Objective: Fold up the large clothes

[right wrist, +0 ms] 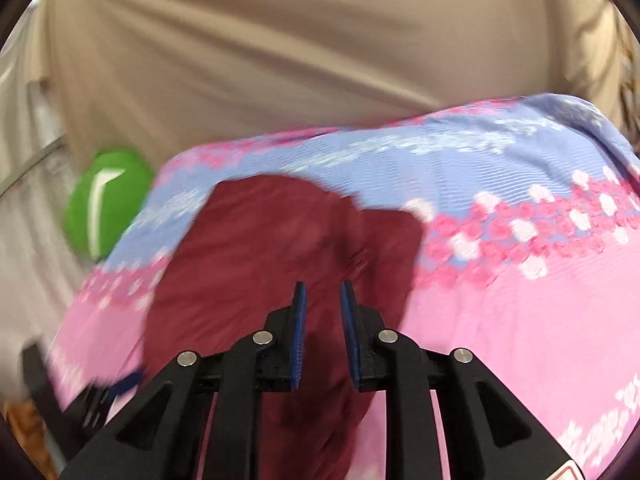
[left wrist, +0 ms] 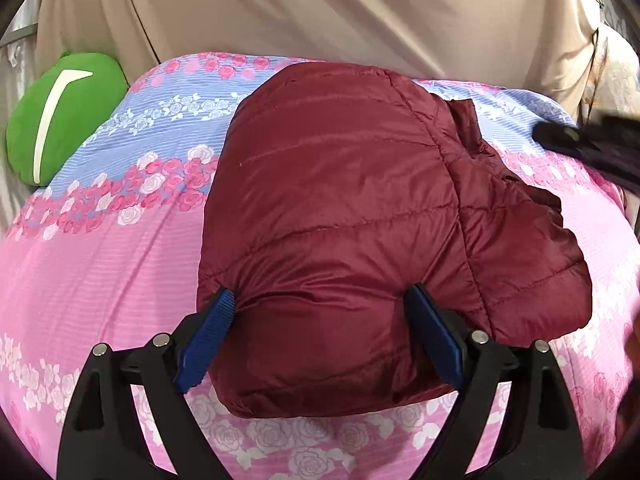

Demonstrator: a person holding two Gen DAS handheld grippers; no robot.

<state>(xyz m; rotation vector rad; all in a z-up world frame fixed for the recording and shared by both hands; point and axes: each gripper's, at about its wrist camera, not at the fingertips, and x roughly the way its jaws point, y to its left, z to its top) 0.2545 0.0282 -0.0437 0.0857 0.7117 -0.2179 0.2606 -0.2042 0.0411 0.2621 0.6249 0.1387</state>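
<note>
Straddling the near edge of the folded maroon jacket (left wrist: 340, 216), the left gripper (left wrist: 320, 336) has its fingers spread wide; the right gripper (right wrist: 323, 336), fingers narrowly apart and empty, hovers above it on the flowered bed (left wrist: 100, 264).

Beige curtain (left wrist: 320, 8) behind floral bedspread (left wrist: 100, 272)

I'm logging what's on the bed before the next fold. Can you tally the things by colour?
Maroon: 1, the puffer jacket
Green: 1, the cushion
Pink and blue floral: 1, the bedspread
Total: 3
</note>
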